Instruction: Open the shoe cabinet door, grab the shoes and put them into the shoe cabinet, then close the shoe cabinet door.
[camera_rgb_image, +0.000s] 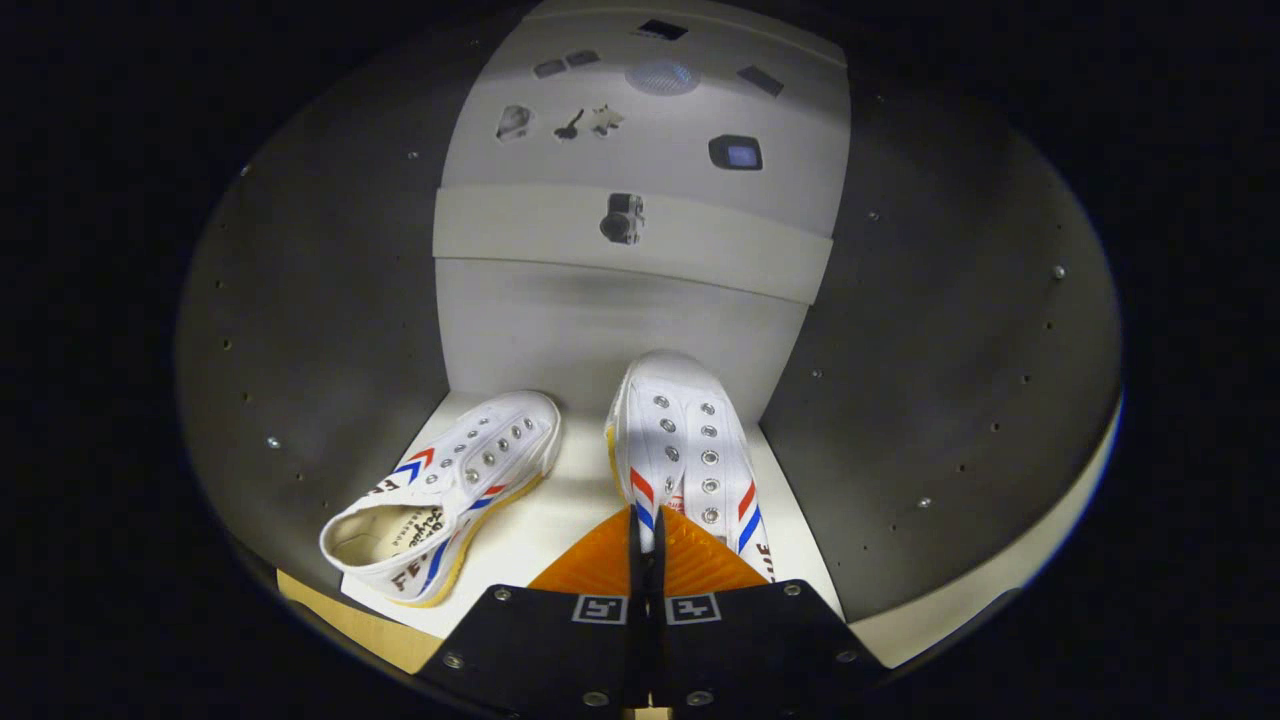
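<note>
The gripper (646, 528) has its jaws clenched on the right shoe (685, 450) inside the shoe cabinet (300, 330), left shoe (450, 490) beside them.

My camera rides my gripper (646, 530), looking close into the cabinet (330, 330) past the shoes (680, 450) toward its back wall.
</note>
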